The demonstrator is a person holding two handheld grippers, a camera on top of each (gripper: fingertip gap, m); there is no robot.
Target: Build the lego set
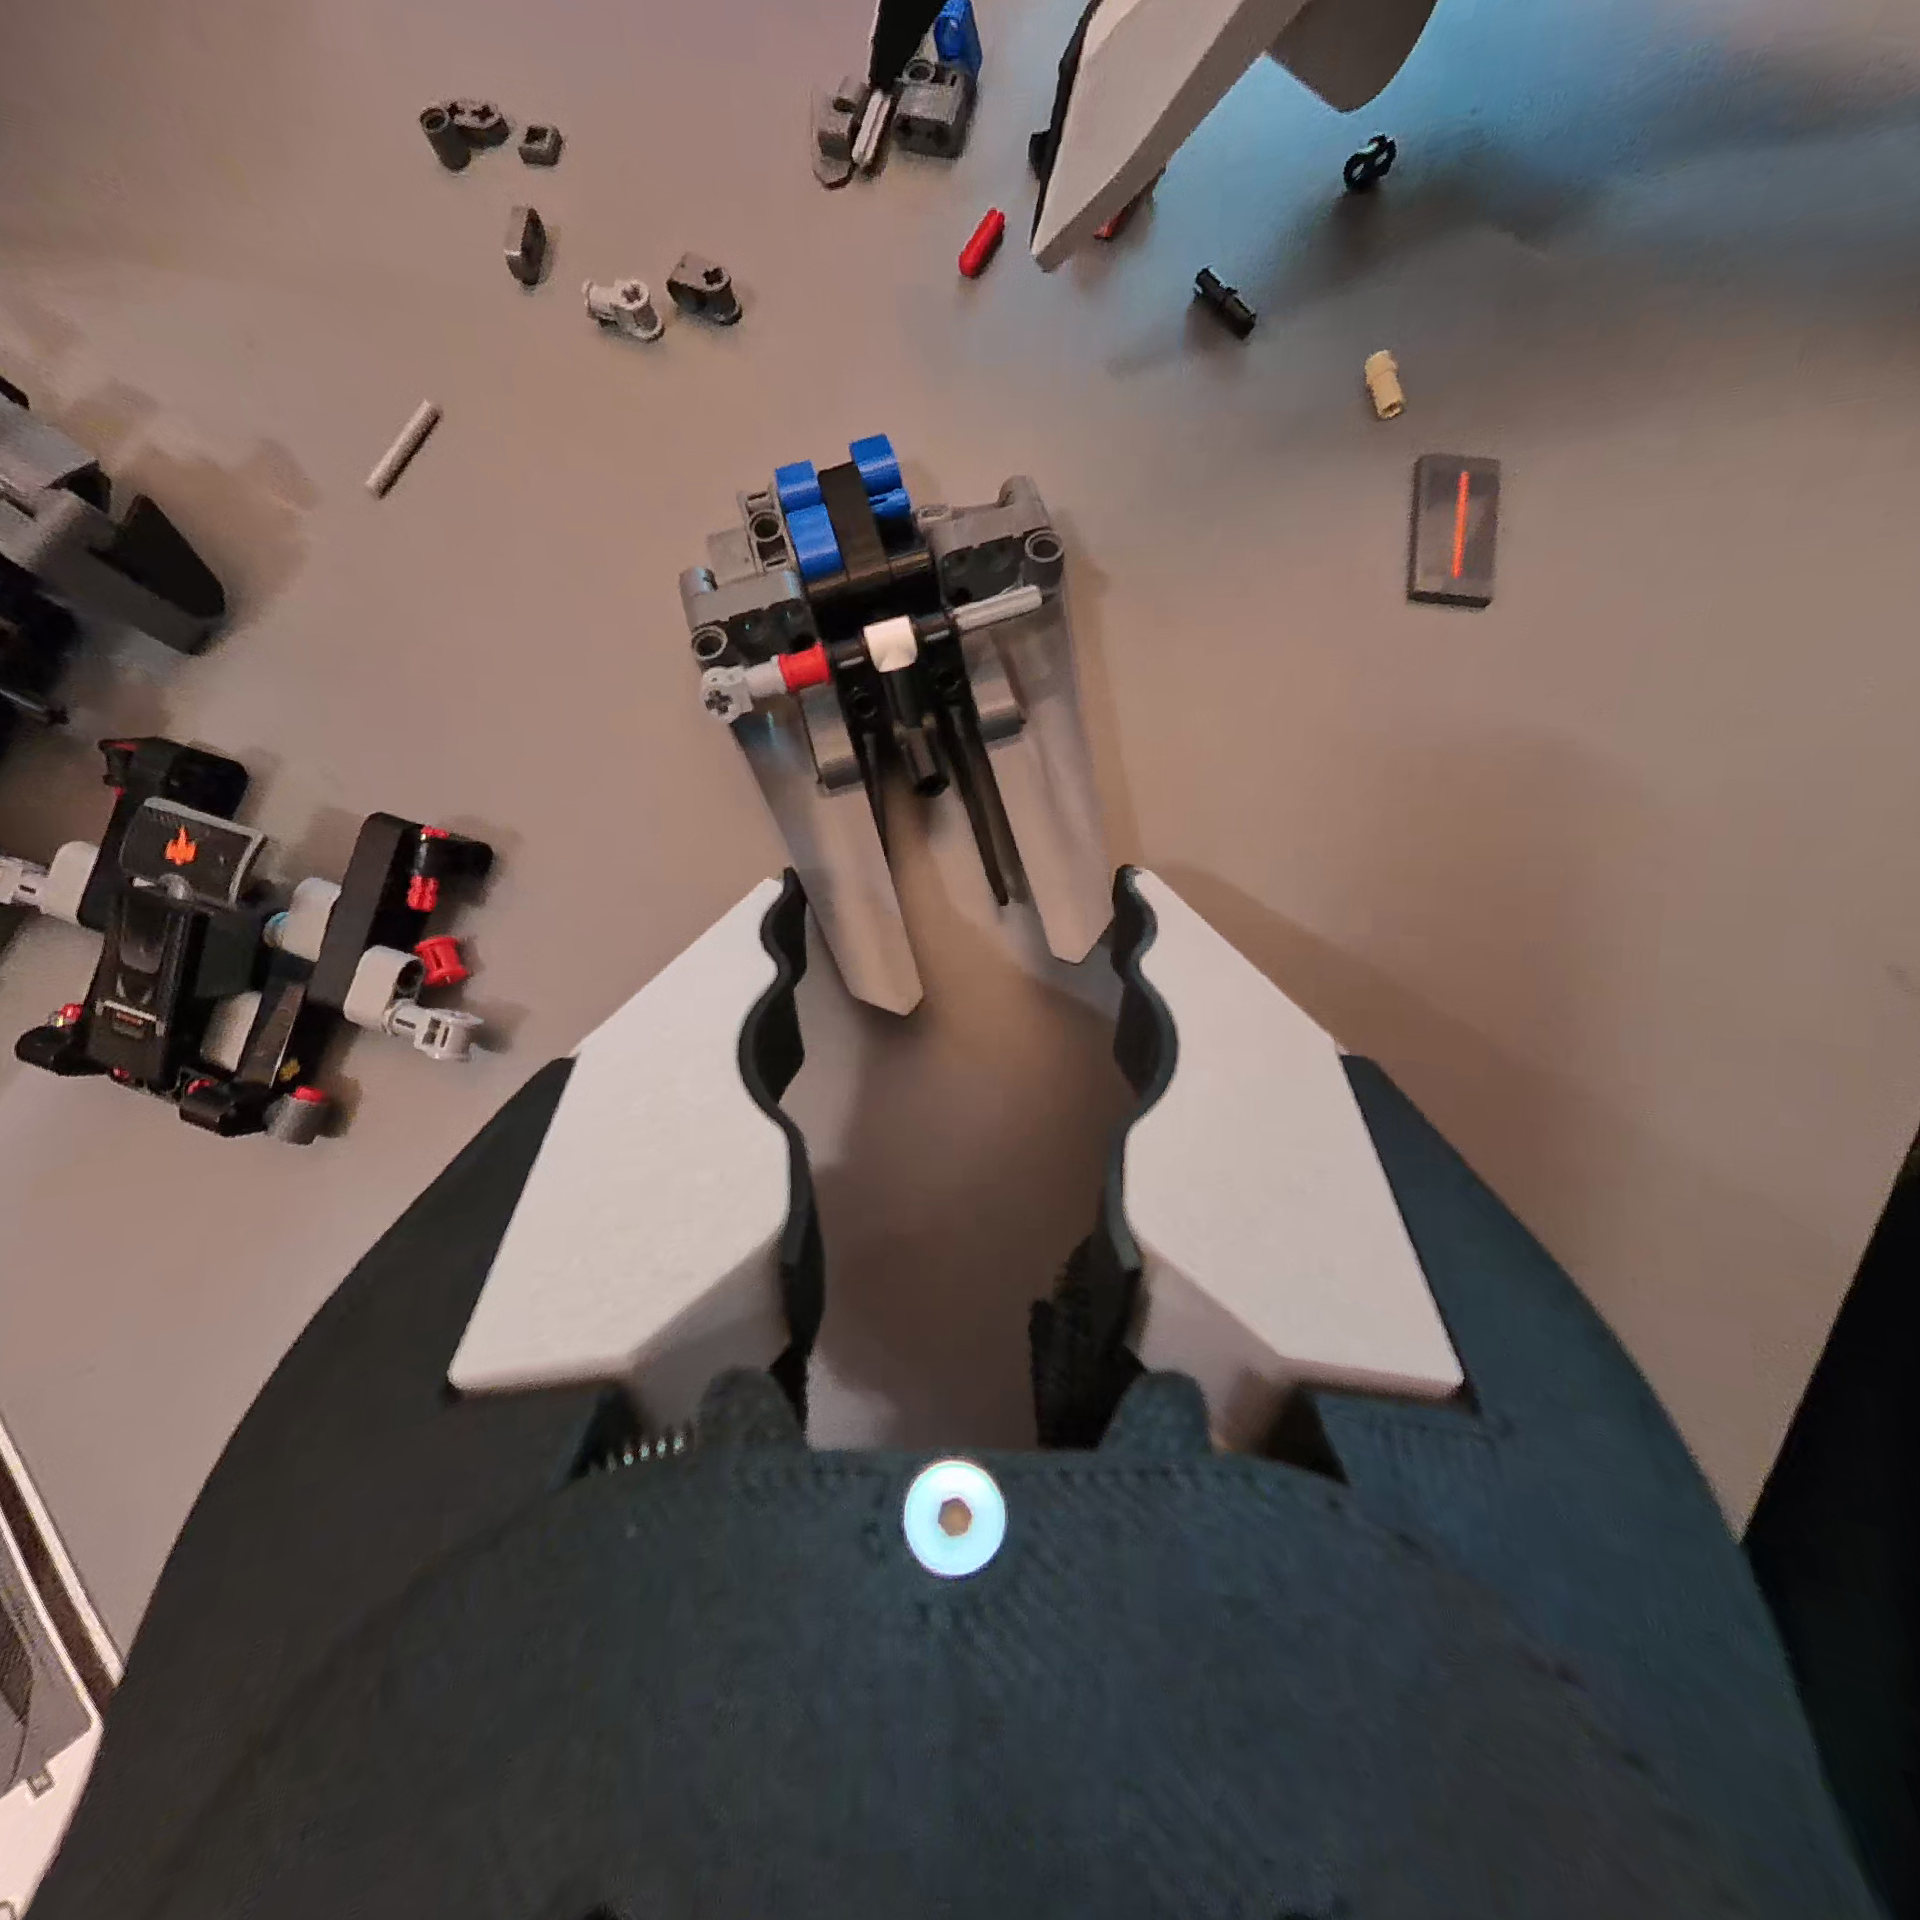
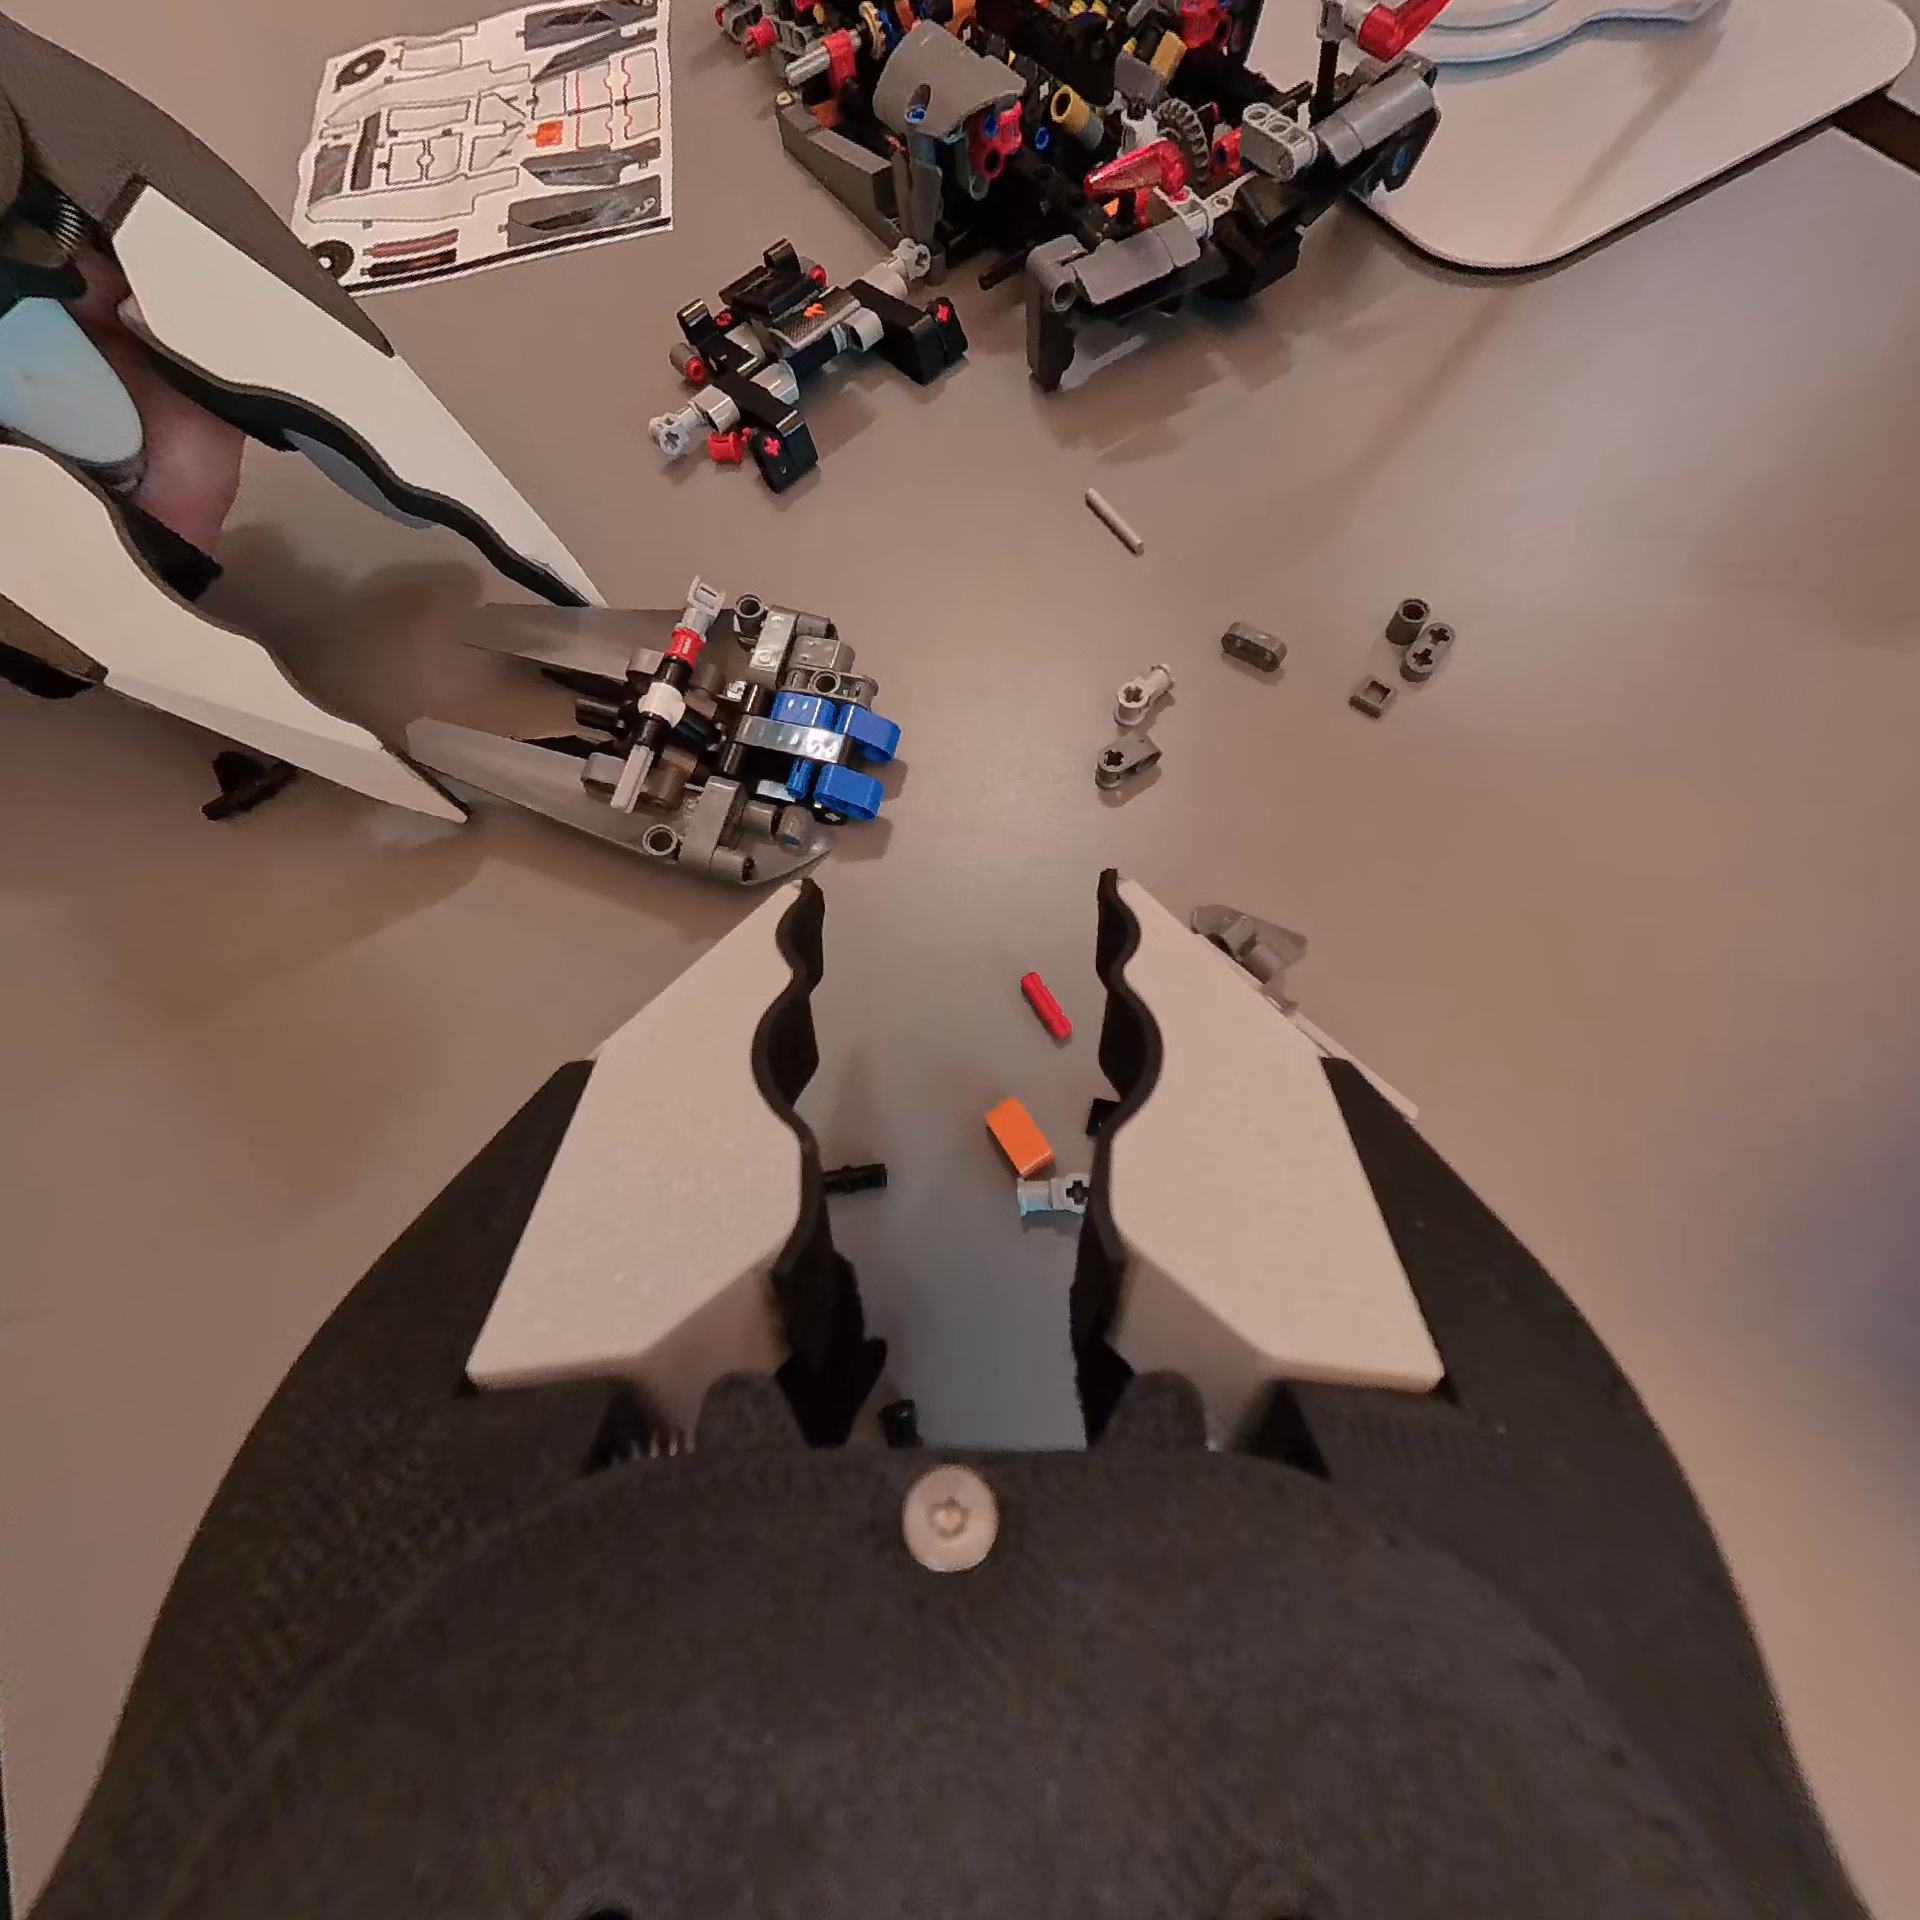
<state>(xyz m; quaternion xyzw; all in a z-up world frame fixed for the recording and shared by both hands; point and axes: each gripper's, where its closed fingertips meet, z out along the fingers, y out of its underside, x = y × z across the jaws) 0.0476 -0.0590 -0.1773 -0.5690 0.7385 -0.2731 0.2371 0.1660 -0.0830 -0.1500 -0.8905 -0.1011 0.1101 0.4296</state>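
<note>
Surface: grey table, loose pieces scattered.
Lego subassembly: lying flat, long axis along left gripper; blue end away, grey panel tips between spread fingers.
Right gripper: spread, empty.

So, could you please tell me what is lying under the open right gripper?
Between the right gripper's fingers, a red pin, an orange tile and a grey connector lie on the table. Whatever the fingers cover stays hidden.
</note>
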